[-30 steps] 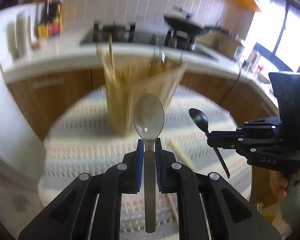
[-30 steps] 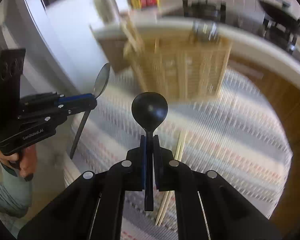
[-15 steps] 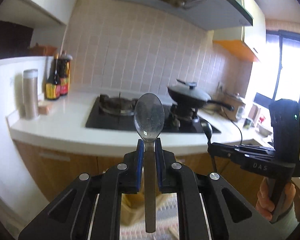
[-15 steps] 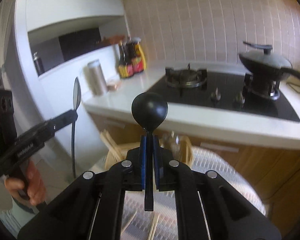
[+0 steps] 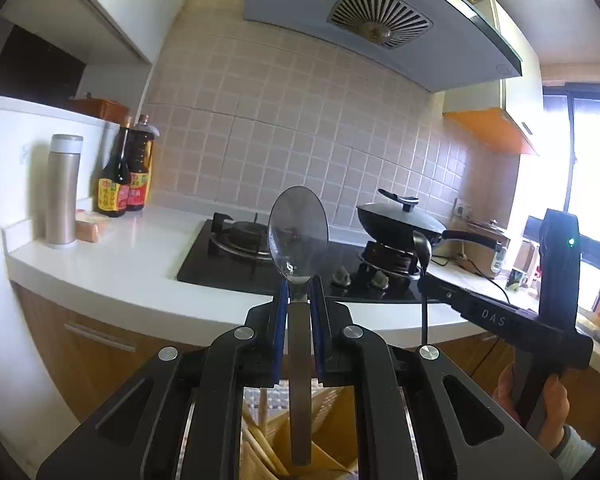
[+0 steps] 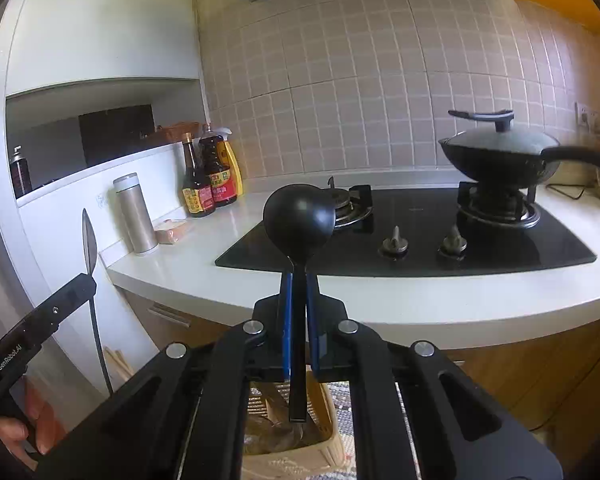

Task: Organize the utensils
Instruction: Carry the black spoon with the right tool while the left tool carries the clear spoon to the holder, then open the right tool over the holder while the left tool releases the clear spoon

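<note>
Now | left gripper (image 5: pixel 299 300) clamps metal spoon (image 5: pixel 298 232) upright | right gripper (image 6: pixel 299 296) clamps black spoon (image 6: pixel 298 220) upright | wicker holder (image 6: pixel 328 446) directly beneath both handle ends | lower straight down

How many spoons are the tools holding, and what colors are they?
Silver spoon: 1, in the left tool
Black spoon: 1, in the right tool
Total: 2 spoons

Each camera sits close behind its own tongs, looking level across them toward the stove (image 5: pixel 268 256) and tiled wall (image 6: pixel 340 80). Both views share the stove, the wok (image 6: pixel 500 152) and the bottles (image 5: pixel 124 176).
</note>
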